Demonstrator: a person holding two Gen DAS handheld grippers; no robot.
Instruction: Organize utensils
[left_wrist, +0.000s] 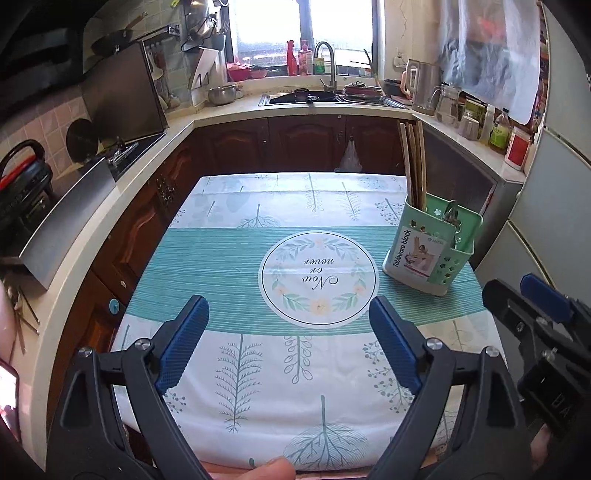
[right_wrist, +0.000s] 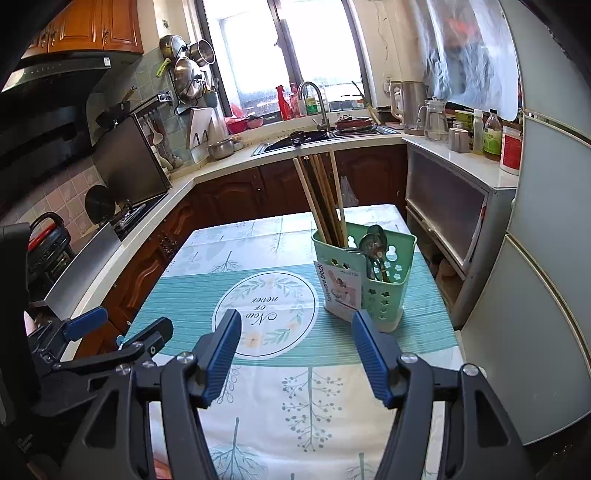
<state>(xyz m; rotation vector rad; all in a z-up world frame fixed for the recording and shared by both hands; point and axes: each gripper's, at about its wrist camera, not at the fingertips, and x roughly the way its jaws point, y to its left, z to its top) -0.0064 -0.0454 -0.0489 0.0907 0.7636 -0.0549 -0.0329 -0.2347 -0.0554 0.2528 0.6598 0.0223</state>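
- The left hand-held gripper (left_wrist: 288, 332) hangs over the tabletop's (left_wrist: 221, 258) near half, jaws spread, nothing between them.
- The right hand-held gripper (right_wrist: 295, 350) is likewise spread and empty.
- The green utensil holder (right_wrist: 364, 273), with chopsticks (right_wrist: 325, 199) and spoons (right_wrist: 373, 243) upright inside, stands near the tabletop's right edge.

Upright green utensil caddy (right_wrist: 364, 275), chopsticks (right_wrist: 325, 199) leaning in its rear compartment, spoons (right_wrist: 375, 243) in front compartment.
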